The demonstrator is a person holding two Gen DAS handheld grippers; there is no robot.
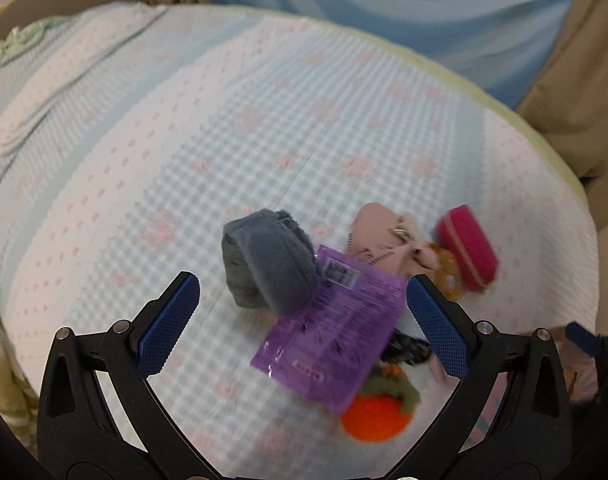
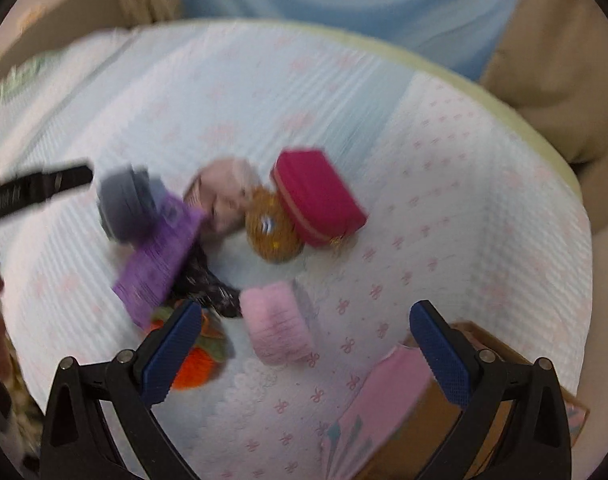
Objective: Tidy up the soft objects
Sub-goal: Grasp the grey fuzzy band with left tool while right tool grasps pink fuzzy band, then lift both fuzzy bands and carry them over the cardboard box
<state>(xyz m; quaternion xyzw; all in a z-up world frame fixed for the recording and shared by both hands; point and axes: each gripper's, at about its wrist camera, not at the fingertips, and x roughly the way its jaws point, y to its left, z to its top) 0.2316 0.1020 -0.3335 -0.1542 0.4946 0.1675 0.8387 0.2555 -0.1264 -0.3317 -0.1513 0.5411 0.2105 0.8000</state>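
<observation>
A pile of soft things lies on the bed. In the left wrist view my left gripper (image 1: 303, 312) hangs open over a purple packet (image 1: 336, 332), with a grey-blue plush roll (image 1: 272, 264) just beyond it. An orange plush ball (image 1: 374, 420), a pale pink plush (image 1: 378, 236) and a magenta pouch (image 1: 470, 252) lie to the right. In the blurred right wrist view my right gripper (image 2: 306, 336) is open above a pink fluffy roll (image 2: 276, 326). A golden-brown ball (image 2: 274, 228) touches the magenta pouch (image 2: 318, 196). Nothing sits between either pair of fingers.
The bedspread (image 1: 184, 140) is pale blue and white with pink bows. A cardboard box with pink flaps (image 2: 416, 412) stands at the near right. The left gripper's black body (image 2: 36, 192) reaches in from the left. A blue curtain (image 1: 384, 0) and tan cushions lie beyond the bed.
</observation>
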